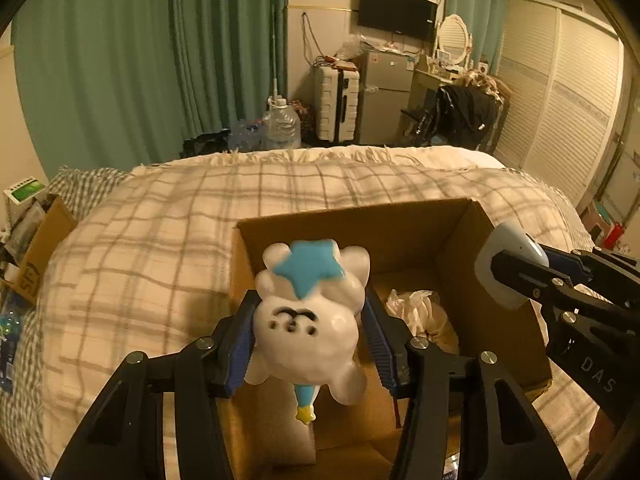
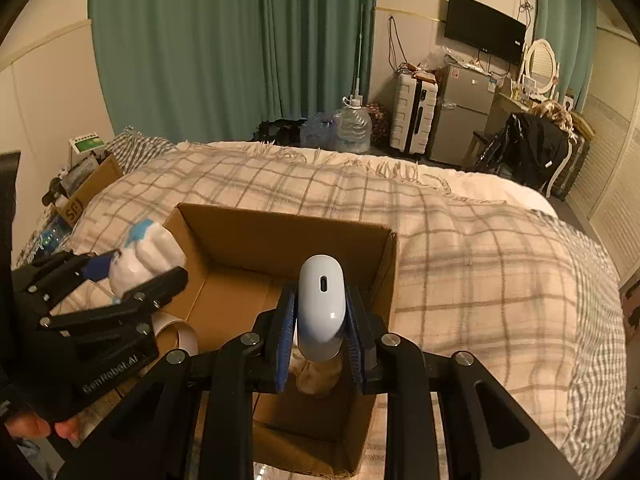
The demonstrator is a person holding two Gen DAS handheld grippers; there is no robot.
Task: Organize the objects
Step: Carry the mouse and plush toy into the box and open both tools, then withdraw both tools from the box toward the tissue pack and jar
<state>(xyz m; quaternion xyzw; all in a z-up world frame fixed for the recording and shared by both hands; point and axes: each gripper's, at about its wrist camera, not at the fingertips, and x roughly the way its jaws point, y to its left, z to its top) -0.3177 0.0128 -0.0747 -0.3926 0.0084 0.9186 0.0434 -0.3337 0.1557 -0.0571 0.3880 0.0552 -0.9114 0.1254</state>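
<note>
An open cardboard box (image 1: 404,216) sits on the bed; it also shows in the right wrist view (image 2: 280,236). My left gripper (image 1: 310,332) is shut on a white toy figure with a blue star (image 1: 308,312) and holds it above the box's left side. The toy also shows in the right wrist view (image 2: 144,256). My right gripper (image 2: 322,316) is shut on a white earbud case (image 2: 322,300) above the box's right side; the case also shows in the left wrist view (image 1: 508,264). Crumpled white material (image 1: 416,308) lies inside the box.
A checked blanket (image 2: 480,248) covers the bed. A smaller cardboard box (image 2: 86,192) with clutter stands at the left. Beyond the bed are water jugs (image 2: 352,124), a white suitcase (image 2: 414,114), a small fridge (image 2: 464,112) and a chair with dark clothes (image 2: 536,152).
</note>
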